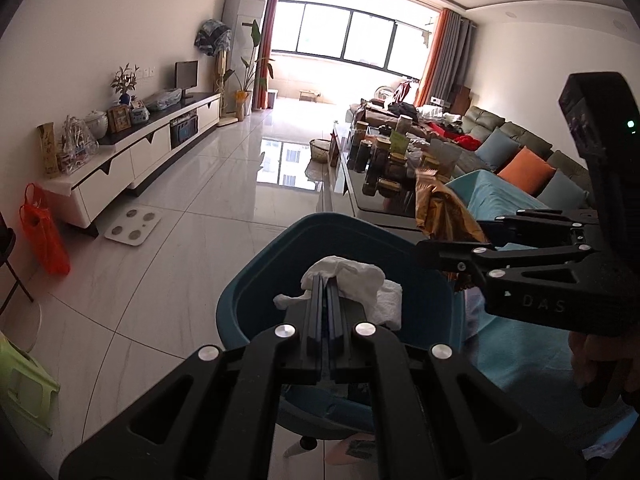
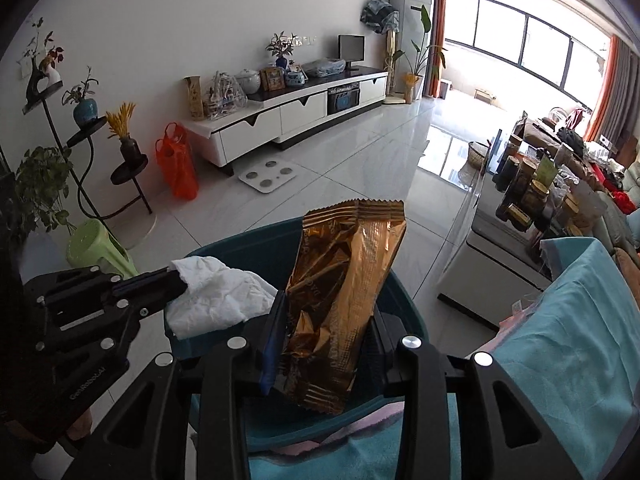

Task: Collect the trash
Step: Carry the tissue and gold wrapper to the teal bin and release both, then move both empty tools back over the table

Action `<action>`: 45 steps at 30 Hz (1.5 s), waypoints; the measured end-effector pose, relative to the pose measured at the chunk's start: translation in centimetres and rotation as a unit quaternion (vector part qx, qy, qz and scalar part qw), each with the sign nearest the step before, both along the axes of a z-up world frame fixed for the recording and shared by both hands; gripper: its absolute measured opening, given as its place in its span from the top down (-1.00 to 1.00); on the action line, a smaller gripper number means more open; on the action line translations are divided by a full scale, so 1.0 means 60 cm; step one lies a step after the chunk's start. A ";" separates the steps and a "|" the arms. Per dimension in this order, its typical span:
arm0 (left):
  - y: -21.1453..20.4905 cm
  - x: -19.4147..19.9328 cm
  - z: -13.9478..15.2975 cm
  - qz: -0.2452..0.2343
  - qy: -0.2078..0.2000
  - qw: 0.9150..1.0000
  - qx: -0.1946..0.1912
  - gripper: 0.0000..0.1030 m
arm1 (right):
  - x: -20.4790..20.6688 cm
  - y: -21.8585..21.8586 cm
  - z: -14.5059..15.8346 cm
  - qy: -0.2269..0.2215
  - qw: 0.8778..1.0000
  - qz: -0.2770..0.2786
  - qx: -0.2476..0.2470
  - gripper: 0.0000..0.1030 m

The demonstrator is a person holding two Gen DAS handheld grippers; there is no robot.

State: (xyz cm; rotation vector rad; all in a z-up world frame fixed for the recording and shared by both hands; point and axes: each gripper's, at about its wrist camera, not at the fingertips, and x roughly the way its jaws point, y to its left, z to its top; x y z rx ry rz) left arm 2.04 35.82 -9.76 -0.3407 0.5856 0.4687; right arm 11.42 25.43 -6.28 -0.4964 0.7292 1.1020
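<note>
Now, status over bin [image 2: 224,248]:
Left gripper [image 1: 326,280]: you pinched the tissue [image 1: 352,276], above bin.
Right gripper [image 2: 324,320]: you had it part-spread around the gold wrapper [image 2: 344,280]; long axis upright, bin beneath.

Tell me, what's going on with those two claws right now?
Left gripper shut on white tissue. Right gripper around gold wrapper, grip uncertain. Both over the teal bin. Nothing blocking.

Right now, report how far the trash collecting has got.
Done: nothing visibly lies in the blue bin yet; its bottom is hidden. In hand: the left gripper is shut on a white tissue over the bin, and the gold wrapper stands between the right gripper's fingers above it. Left: drop both in. The cluttered coffee table may hold more; I cannot tell.
</note>
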 end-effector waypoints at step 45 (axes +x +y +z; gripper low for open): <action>-0.206 -0.043 0.192 -0.021 -0.091 0.994 0.051 -0.89 | 0.007 -0.277 0.099 -0.024 0.981 -0.116 0.154 -0.87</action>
